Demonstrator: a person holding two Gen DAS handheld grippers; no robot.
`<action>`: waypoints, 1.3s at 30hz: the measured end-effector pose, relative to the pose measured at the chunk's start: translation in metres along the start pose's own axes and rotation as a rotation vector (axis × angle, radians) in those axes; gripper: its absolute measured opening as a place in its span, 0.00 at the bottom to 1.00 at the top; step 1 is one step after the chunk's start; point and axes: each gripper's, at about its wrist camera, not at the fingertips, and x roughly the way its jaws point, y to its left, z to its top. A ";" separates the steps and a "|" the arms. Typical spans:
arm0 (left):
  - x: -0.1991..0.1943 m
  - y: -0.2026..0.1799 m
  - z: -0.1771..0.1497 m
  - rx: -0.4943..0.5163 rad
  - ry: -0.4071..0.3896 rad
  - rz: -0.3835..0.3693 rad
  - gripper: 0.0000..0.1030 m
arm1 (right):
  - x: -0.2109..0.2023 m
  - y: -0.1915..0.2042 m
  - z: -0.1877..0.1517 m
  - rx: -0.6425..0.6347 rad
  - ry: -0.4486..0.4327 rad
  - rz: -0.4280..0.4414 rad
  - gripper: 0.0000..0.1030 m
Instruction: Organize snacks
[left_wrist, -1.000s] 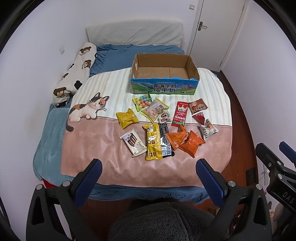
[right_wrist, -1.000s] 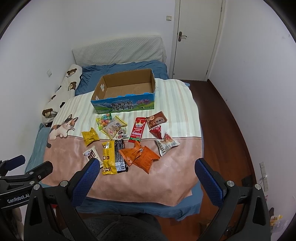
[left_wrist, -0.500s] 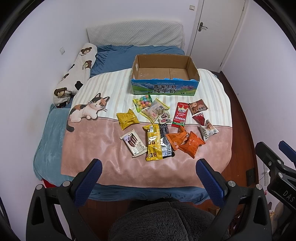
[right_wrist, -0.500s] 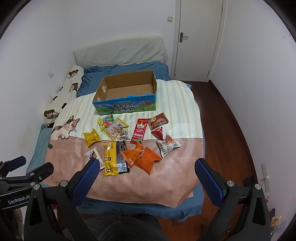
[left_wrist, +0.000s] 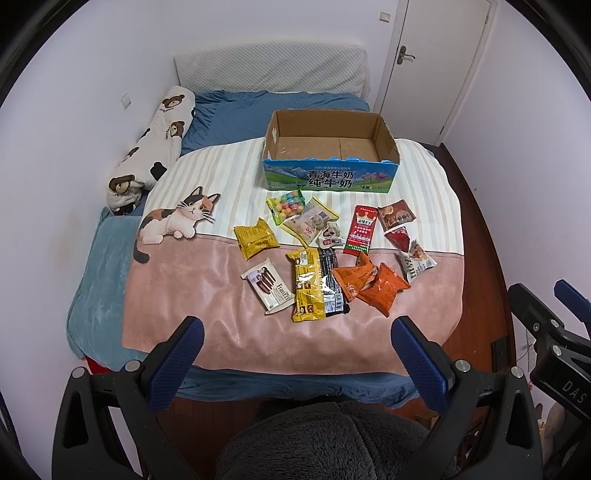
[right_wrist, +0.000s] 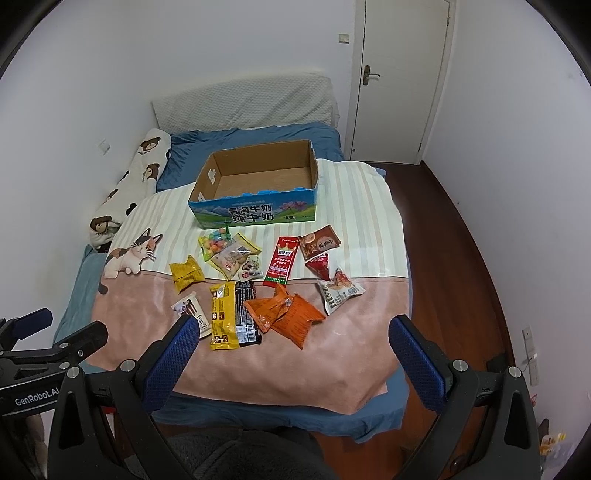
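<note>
Comparing with the pictures from 1 second ago, almost nothing changes: both views slide only a little, and no packet on the bed has a new place. The left gripper (left_wrist: 293, 345) hangs with its 2 blue fingers spread wide and nothing between them, and the right gripper (right_wrist: 291, 345) is the same, wide open and empty. Both stay above the near edge of the blanket (left_wrist: 221, 325), well short of the snacks. The cardboard box (left_wrist: 328, 181) stands far ahead of both claws, beyond all the packets, and I see nothing inside it. Between the claws and the box lie the snacks: closest ahead of the left claw is the yellow packet (left_wrist: 306, 284) with the wafer packet (left_wrist: 269, 286) just to its left, and the 2 orange packets (right_wrist: 286, 315) lie closest ahead of the right claw, overlapping each other. Farther on are the red stick packet (left_wrist: 362, 229) and the candy bag (left_wrist: 287, 207), near the box front. I judge that the organizing is not yet begun, and the small drift means only that the person is choosing a first packet, probably one of the near ones.
</note>
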 end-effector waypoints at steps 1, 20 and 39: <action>0.000 0.000 0.000 0.000 0.000 0.000 1.00 | 0.000 0.000 0.000 0.000 -0.001 0.001 1.00; 0.005 0.002 0.013 -0.010 0.000 -0.003 1.00 | 0.008 -0.001 0.005 0.017 0.007 0.017 1.00; 0.226 0.036 0.034 -0.131 0.280 0.110 1.00 | 0.235 -0.042 -0.013 0.262 0.343 0.069 1.00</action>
